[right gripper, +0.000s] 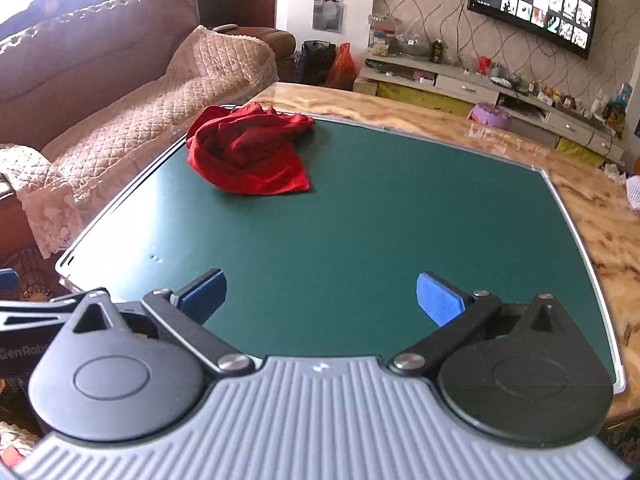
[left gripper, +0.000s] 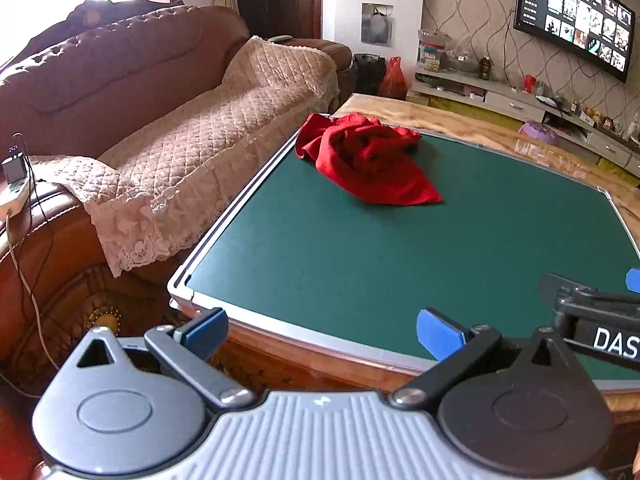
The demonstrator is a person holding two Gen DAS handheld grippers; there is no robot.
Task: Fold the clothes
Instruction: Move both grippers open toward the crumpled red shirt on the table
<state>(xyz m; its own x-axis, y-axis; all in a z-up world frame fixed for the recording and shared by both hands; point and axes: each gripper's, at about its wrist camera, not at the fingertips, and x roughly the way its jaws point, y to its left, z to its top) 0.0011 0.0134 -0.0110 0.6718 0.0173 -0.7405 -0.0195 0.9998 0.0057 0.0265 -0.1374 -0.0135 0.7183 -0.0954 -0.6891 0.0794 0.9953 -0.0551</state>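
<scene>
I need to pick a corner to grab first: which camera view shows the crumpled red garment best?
The left wrist view: the red garment sits larger there, with its folds and pointed near corner clear on the green board. The right wrist view shows the same heap whole but smaller, off to the left.

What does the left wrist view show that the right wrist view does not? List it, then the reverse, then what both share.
Only the left wrist view: a charger with cables on the sofa arm, and the table's near wooden edge below the board.

Only the right wrist view: the board's right edge and the marble tabletop beyond it, with a white object at the frame edge.

Both: the crumpled red cloth untouched at the green board's far left, the sofa, the TV, and each open hand-held gripper, left and right, holding nothing.
</scene>
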